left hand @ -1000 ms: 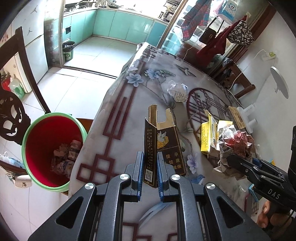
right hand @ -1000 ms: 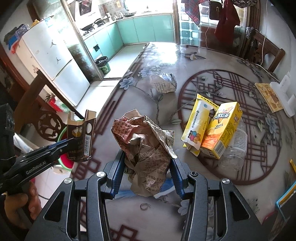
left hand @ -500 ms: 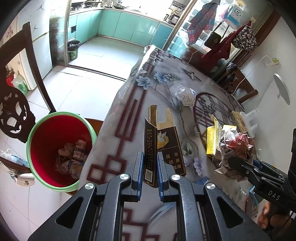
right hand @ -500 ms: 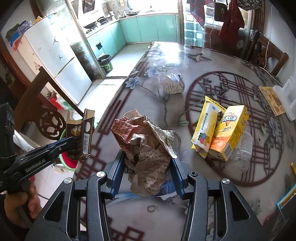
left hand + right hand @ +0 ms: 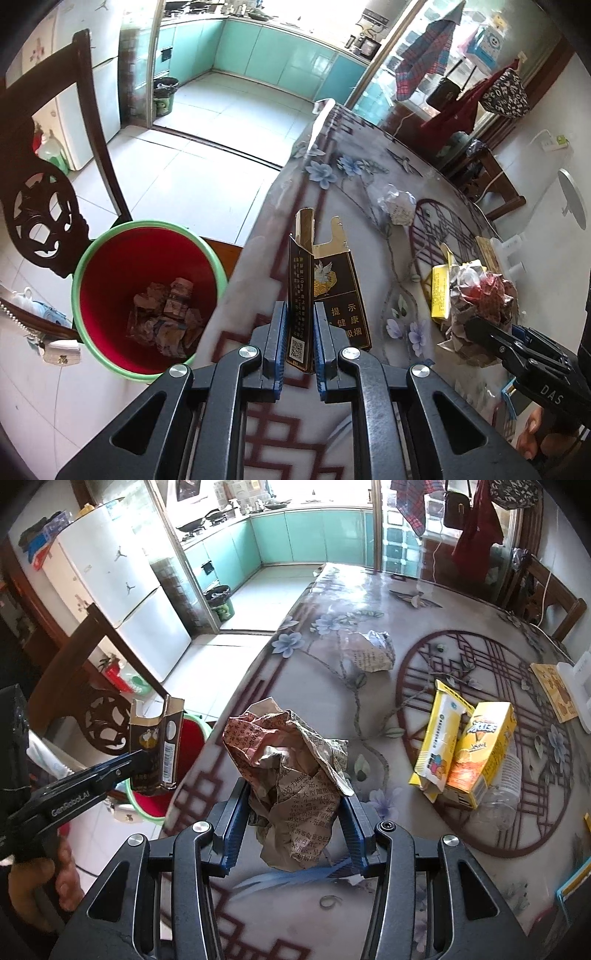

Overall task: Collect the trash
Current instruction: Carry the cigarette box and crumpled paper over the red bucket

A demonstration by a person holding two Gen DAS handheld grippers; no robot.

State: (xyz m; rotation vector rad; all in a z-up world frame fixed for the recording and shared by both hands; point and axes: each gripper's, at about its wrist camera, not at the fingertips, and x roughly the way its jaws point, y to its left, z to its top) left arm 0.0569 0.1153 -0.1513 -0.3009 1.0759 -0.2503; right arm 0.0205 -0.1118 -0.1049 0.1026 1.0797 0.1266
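My left gripper (image 5: 298,341) is shut on an empty black and gold cigarette carton (image 5: 325,295), held upright over the table's left edge; it also shows in the right wrist view (image 5: 157,746). A red bin with a green rim (image 5: 146,299), holding crumpled trash, stands on the floor to the left. My right gripper (image 5: 291,823) is shut on a crumpled newspaper wad (image 5: 291,775) held above the table. More trash lies on the table: another crumpled paper (image 5: 371,653), two yellow cartons (image 5: 461,749) and a clear plastic bottle (image 5: 506,794).
The table (image 5: 369,590) has a floral glossy cover. A dark carved wooden chair (image 5: 40,192) stands beside the bin. A white fridge (image 5: 118,602) and a teal kitchen lie beyond. A white holder (image 5: 580,686) and a yellow card (image 5: 554,690) sit at the table's right.
Both grippers have moved left toward the table's edge with their loads. The bin now sits closer to the left gripper. Grips are unchanged.
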